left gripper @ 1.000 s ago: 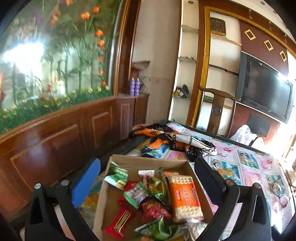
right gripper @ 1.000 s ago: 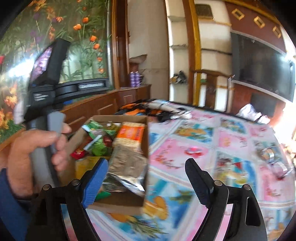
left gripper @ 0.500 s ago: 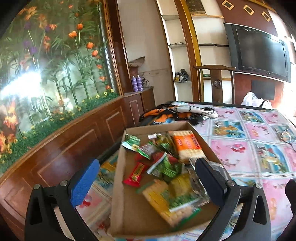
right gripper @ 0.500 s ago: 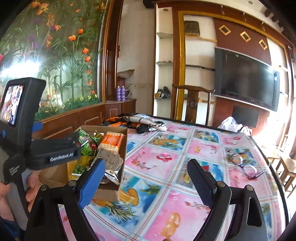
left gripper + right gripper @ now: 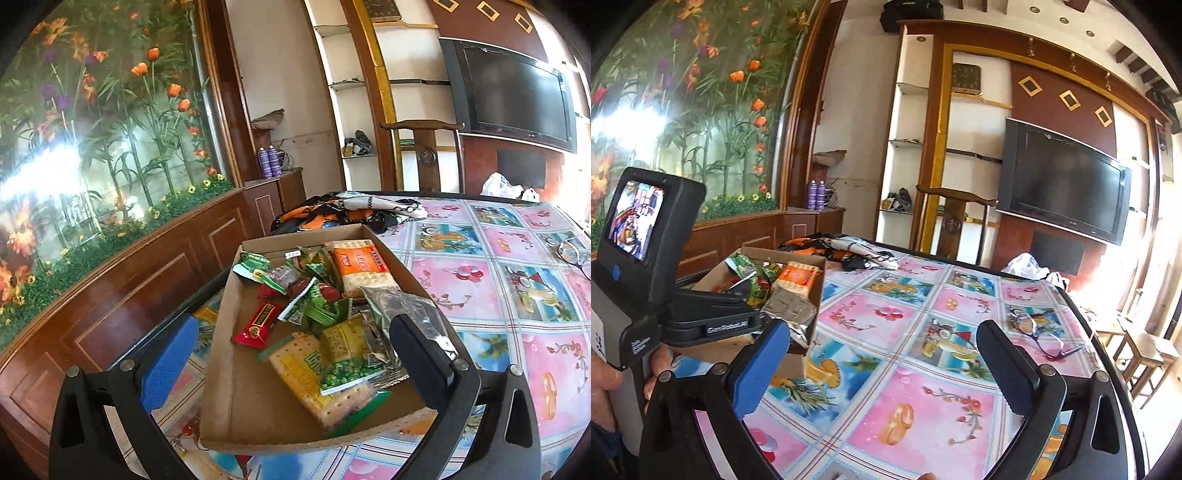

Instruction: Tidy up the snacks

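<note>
You stand in a home's living room: a flat television (image 5: 1065, 186) hangs on a wood-panelled wall, white shelves (image 5: 905, 144) hold oddments, a flower mural (image 5: 92, 122) fills one side, and a wooden chair (image 5: 955, 221) meets the bench's (image 5: 923, 369) far edge, under its picture-printed cloth.

Only clearly legible text: "GenRobot.AI" embossed on the black body of the left gripper's handheld unit (image 5: 727, 326), seen from the right wrist. A small white label lower on that unit (image 5: 641, 345) is too blurred to read. Snack wrappers in the cardboard box (image 5: 236, 406) carry print, none resolvable.
</note>
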Demonstrator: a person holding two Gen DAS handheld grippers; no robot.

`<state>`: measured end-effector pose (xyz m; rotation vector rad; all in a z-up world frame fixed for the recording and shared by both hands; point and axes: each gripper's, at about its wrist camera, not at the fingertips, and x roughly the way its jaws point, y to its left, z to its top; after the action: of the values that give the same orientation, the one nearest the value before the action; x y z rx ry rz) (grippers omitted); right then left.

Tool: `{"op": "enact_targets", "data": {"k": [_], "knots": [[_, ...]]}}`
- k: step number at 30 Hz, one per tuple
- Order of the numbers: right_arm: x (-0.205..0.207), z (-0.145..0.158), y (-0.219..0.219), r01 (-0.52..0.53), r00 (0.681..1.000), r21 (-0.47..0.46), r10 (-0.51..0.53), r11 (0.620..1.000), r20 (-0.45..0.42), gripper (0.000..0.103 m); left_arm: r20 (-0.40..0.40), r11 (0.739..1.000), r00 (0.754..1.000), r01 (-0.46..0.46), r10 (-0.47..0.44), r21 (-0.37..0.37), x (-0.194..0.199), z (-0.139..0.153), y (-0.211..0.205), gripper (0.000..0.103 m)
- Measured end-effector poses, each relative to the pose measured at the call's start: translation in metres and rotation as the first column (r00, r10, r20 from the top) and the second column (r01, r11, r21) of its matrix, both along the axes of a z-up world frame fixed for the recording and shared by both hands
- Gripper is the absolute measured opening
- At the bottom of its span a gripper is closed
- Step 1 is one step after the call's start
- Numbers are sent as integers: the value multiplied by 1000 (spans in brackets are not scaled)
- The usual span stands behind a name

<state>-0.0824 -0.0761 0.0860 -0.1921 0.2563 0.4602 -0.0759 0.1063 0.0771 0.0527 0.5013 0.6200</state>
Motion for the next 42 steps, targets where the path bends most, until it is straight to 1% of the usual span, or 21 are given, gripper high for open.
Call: {"op": "enact_targets", "data": {"k": [8,14,20,37,42], "knots": [[5,-3,4,23,1000,-32,-23,999,-9,102,-8,999,1000,1,-1,-35,1,-1,7,103],[7,-5,5,24,1000,-44,-25,999,-15,102,-26,998,999,23,-25,-65,3,-3,9,103],[7,-7,7,24,1000,-54,-25,998,-17,102,-9,998,1000,19,-19,-63,0,-2,9,103],[7,-11,8,30,999,-66,-31,997,-17,102,-9,998,1000,18,-18,-61,0,0,9,103],[8,-11,8,32,999,-66,-33,997,-18,102,-4,999,1000,3,-3,-46,-1,3,8,103]]}}
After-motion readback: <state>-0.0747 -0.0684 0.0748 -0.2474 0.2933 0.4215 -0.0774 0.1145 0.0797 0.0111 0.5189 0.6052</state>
